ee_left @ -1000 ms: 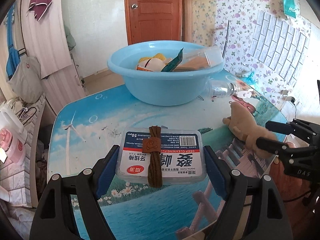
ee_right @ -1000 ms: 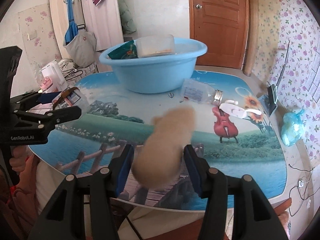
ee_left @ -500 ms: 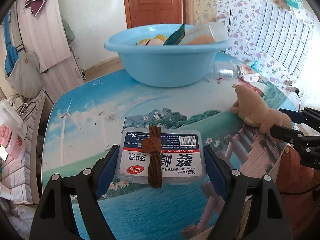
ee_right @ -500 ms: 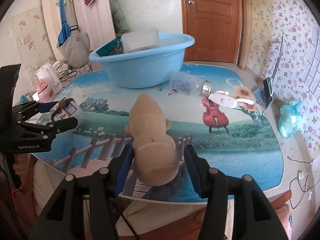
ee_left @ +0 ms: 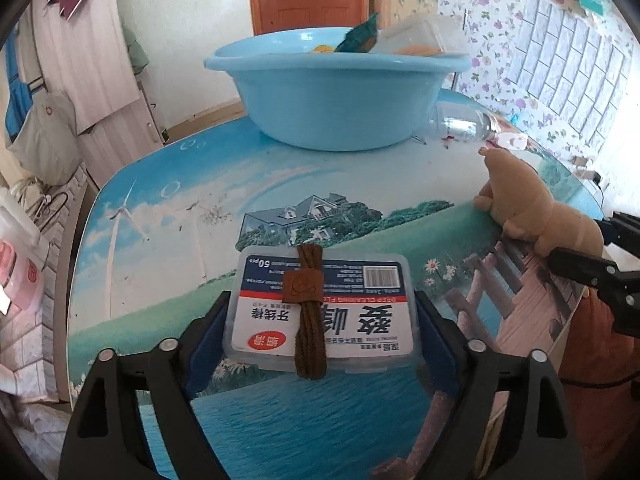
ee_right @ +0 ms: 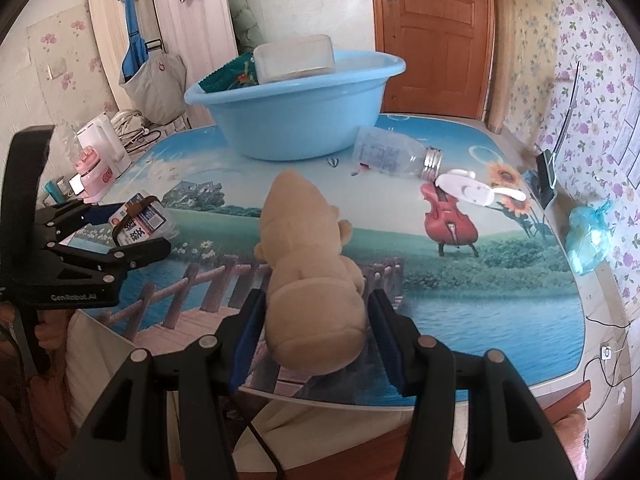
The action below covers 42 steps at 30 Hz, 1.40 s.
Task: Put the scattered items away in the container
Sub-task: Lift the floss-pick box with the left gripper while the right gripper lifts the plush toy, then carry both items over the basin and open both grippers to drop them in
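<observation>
A clear dental-floss box (ee_left: 320, 316) with a brown hair tie (ee_left: 308, 320) around it lies between the pads of my left gripper (ee_left: 322, 312), low over the table's near edge. The jaws are opening and a thin gap shows beside the box. My right gripper (ee_right: 318, 320) is shut on a tan plush toy (ee_right: 312, 264), whose head points toward the blue basin (ee_right: 296, 120). The basin (ee_left: 340, 112) stands at the far side with a clear tub and several packets in it. In the right wrist view, the left gripper (ee_right: 132, 232) shows at the left with the box (ee_right: 140, 224).
A clear plastic bottle (ee_right: 384, 152) lies on its side right of the basin, with a white handheld object (ee_right: 472, 190) beside it. The picture-printed table (ee_right: 480, 300) has rounded edges. A blue bag (ee_right: 588, 240) sits off its right side, a white kettle (ee_right: 102, 148) off its left.
My left gripper has sunk toward the table with the box, and its jaws have widened. The plush toy, blurred a second ago, now hangs steady in the right gripper.
</observation>
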Available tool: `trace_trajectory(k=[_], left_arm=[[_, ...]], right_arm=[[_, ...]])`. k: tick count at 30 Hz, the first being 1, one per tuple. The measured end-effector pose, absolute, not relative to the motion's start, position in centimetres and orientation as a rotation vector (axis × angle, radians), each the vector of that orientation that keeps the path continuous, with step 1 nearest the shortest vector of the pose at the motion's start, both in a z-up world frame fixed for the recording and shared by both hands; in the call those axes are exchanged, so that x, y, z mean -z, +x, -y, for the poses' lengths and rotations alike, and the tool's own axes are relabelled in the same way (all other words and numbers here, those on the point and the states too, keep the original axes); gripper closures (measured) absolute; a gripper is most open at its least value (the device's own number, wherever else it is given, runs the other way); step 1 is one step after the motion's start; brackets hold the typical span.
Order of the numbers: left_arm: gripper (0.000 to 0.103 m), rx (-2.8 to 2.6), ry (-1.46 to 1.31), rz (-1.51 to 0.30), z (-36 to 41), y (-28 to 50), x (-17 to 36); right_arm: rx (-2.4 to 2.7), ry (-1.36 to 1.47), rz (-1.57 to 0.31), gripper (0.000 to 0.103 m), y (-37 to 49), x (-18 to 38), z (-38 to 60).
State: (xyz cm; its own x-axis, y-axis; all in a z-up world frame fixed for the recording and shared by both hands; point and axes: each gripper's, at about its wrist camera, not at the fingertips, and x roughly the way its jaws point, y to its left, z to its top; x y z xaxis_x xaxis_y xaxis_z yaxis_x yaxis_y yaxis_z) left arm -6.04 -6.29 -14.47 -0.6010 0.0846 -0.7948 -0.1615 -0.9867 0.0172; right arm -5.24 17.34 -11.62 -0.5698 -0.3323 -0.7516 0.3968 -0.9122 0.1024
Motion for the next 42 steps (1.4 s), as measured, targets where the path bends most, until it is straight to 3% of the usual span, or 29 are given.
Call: trace_trajectory(k=[6, 8, 13, 16, 42], left_arm=[[0.015, -2.684, -1.309, -0.089, 6.6, -6.0, 14.7], [0.022, -2.676, -1.292, -0.077, 6.7, -5.9, 14.7], [0.022, -2.679, -1.279, -0.078, 6.7, -5.7, 14.4], [0.022, -2.691, -1.246, -0.052, 7.0, -5.4, 13.4], [0.022, -2.848, -0.97, -0.016, 8.1, -8.6, 4.3]], right_arm=[[2.463, 1.169, -0.115, 0.051, -5.3, 11.9, -17.2], [2.464, 1.184, -0.118, 0.051, -5.3, 12.2, -17.1], [2.476, 1.156, -0.135, 0.051, -4.9, 12.1, -16.9], [2.492, 1.102, -0.135, 0.06, -4.3, 11.5, -16.9], [2.459, 0.741, -0.071, 0.06, -4.8, 3.2, -14.9]])
